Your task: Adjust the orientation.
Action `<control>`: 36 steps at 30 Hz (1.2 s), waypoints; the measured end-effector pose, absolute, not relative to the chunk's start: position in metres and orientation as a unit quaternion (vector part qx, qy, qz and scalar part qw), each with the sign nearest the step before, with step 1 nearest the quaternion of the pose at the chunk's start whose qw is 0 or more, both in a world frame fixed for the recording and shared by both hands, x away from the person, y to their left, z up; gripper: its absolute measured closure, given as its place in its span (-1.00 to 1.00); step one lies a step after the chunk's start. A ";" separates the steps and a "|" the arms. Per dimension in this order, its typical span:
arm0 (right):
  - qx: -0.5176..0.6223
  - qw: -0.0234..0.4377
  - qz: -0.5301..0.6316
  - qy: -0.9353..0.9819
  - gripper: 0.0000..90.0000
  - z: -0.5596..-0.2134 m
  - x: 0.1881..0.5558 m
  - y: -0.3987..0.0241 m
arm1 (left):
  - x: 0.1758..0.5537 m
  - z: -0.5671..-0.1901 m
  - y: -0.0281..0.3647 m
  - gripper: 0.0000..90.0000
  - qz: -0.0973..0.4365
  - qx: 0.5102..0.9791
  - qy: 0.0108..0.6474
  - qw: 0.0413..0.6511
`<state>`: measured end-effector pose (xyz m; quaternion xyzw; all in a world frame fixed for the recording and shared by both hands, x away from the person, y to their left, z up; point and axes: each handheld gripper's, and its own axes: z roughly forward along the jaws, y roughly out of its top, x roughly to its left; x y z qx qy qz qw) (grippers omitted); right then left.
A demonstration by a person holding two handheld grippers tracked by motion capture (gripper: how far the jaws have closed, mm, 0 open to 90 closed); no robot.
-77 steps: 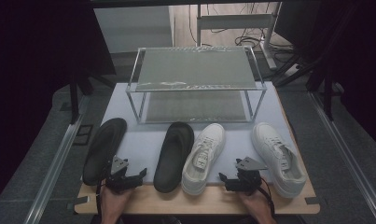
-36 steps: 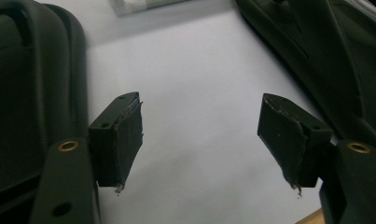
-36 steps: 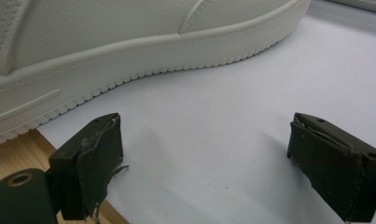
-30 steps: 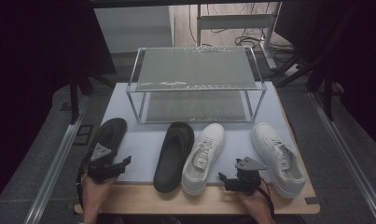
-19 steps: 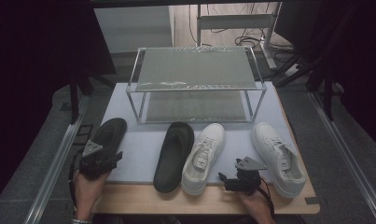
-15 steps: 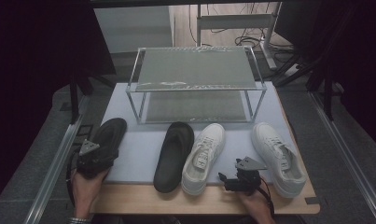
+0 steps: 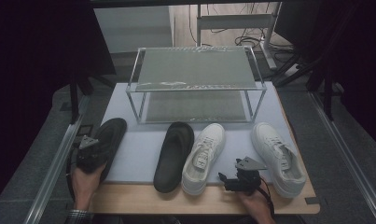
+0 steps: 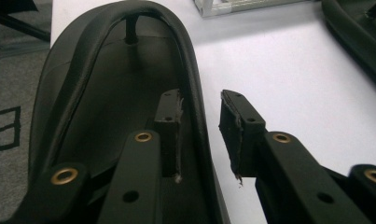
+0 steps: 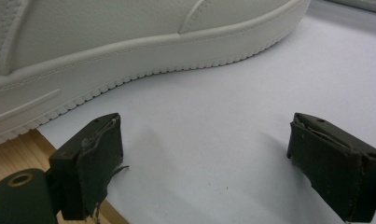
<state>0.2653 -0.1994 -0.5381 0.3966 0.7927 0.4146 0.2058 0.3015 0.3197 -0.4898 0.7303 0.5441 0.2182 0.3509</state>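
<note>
The black slipper (image 7: 103, 144) lies at nine o'clock on the white mat (image 7: 139, 149), its rim (image 8: 197, 116) between the tongs of the left gripper (image 8: 202, 105), which have just been closing; a gap still shows at the outer pad. At five o'clock the right gripper (image 9: 202, 154) rests spread wide beside a white sneaker (image 9: 129, 42)

Matt black rubber slipper (image 8: 106, 93); wooden table (image 7: 176, 200)

No text, label, brand, number or sign is showing legibly anywhere: the shoes, the rack, the table and the grippers are all appearing unmarked in these views.
</note>
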 end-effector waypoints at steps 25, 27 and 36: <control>0.397 0.206 0.415 0.793 -0.77 -0.538 0.265 -0.199 | 0.299 -0.486 0.322 0.84 0.229 0.716 0.557 0.353; 0.397 0.206 0.415 0.793 -0.77 -0.538 0.265 -0.199 | 0.297 -0.484 0.322 0.84 0.231 0.717 0.553 0.356; 0.397 0.206 0.415 0.793 -0.77 -0.538 0.265 -0.199 | 0.283 -0.476 0.317 0.84 0.231 0.731 0.529 0.364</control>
